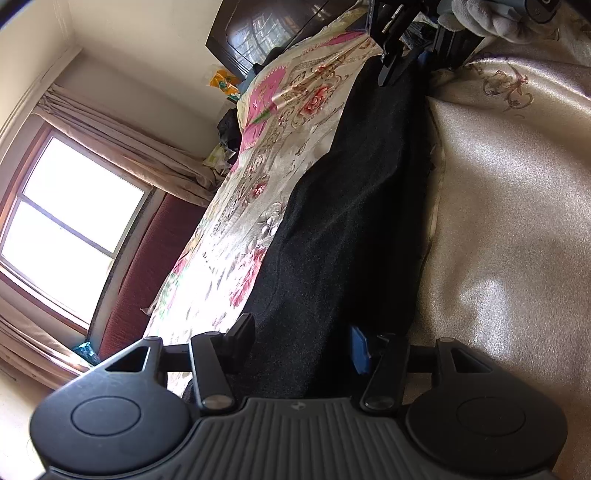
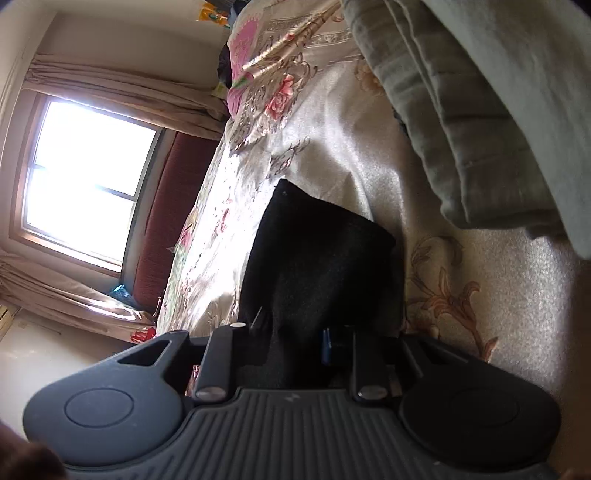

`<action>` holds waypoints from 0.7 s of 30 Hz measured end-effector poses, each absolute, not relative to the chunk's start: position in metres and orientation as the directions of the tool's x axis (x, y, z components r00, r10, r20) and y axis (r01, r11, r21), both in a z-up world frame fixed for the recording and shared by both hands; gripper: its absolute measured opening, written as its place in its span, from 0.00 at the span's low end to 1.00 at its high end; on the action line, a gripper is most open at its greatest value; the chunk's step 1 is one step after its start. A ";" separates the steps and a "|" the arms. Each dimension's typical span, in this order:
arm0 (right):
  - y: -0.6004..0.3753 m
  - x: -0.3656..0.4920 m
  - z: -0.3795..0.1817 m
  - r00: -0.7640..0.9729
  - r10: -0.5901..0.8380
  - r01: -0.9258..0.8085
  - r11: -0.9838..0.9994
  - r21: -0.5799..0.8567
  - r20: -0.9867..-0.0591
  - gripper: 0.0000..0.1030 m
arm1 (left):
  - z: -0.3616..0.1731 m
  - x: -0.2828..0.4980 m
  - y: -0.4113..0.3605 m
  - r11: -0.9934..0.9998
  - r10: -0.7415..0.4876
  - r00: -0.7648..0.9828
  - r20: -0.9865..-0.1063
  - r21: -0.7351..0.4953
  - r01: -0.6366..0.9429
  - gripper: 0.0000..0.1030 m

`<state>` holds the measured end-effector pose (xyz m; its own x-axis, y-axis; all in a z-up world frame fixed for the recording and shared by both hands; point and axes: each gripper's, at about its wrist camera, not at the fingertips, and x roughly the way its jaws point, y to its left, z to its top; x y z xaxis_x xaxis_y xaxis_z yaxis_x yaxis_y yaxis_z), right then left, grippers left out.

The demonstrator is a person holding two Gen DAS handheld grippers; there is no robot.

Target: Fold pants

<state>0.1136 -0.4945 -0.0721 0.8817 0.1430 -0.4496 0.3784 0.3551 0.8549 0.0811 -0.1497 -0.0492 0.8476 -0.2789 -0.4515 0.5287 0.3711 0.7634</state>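
Black knit pants lie as a long strip on the satin floral bedspread, which serves as the landmark throughout. Their long axis runs from the left gripper at one end to the right gripper at the far end, so each hand is nearest to its own end of the strip. In the left wrist view the cloth passes between the two fingers, which stand moderately apart; whether the pads actually press the fabric cannot be told. In the right wrist view the other end of the pants rises from between the fingers of the right gripper, set narrow with fabric bunched in the gap, apparently pinched. A gloved hand carries that gripper above the bedspread. Folded grey-green cloth rests on the bedspread beyond the pants, apart from them. Judged from this layout, the coming fold depends on bringing one end along the strip's axis toward the other.
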 end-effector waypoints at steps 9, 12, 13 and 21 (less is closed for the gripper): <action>-0.487 0.106 -0.072 0.835 0.152 0.460 0.338 0.821 -0.530 0.33 | -0.050 0.082 -0.150 0.377 -0.275 0.849 -0.451 0.762 0.527 0.66; -0.491 0.121 -0.077 0.859 0.138 0.439 0.294 0.849 -0.493 0.34 | -0.050 0.082 -0.151 0.374 -0.274 0.849 -0.451 0.764 0.526 0.66; -0.493 0.125 -0.079 0.867 0.132 0.430 0.292 0.854 -0.481 0.34 | -0.050 0.082 -0.152 0.374 -0.274 0.849 -0.451 0.764 0.526 0.66; -0.497 0.133 -0.098 0.921 0.090 0.355 0.209 0.911 -0.379 0.09 | -0.049 0.085 -0.155 0.375 -0.264 0.846 -0.462 0.759 0.532 0.66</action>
